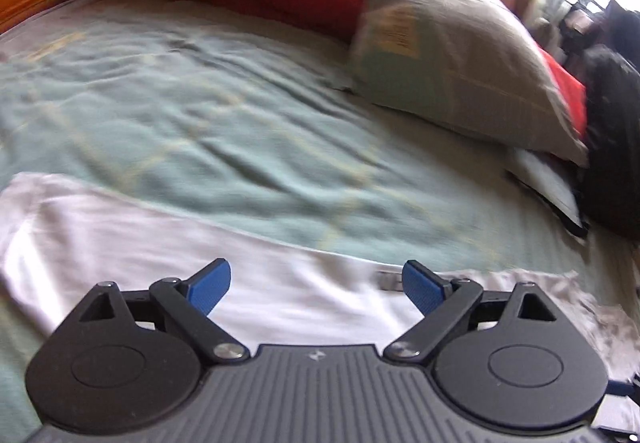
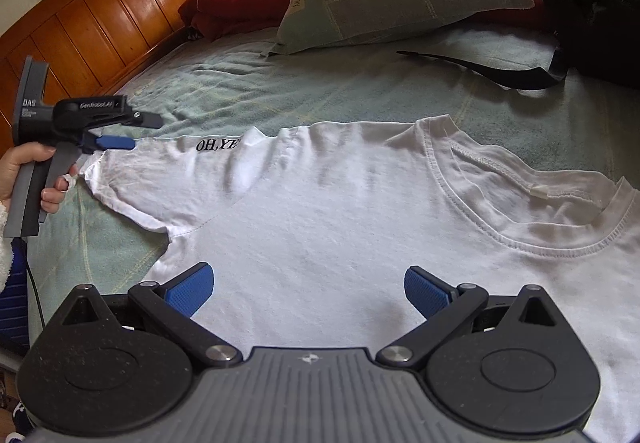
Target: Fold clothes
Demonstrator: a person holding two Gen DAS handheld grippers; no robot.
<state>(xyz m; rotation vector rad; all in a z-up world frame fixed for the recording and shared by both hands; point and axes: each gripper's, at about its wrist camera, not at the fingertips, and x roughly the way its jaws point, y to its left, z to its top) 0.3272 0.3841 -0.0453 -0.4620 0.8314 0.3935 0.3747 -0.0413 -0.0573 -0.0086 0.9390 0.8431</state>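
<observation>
Both tongs gape over white T-shirt.

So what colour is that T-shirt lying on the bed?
White T-shirt, with black lettering near one sleeve; clearest in the right wrist view.

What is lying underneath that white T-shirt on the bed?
The white T-shirt lies spread on a pale green checked bedsheet, which shows all around it. Whatever might sit between shirt and sheet is covered, so I cannot tell.
</observation>
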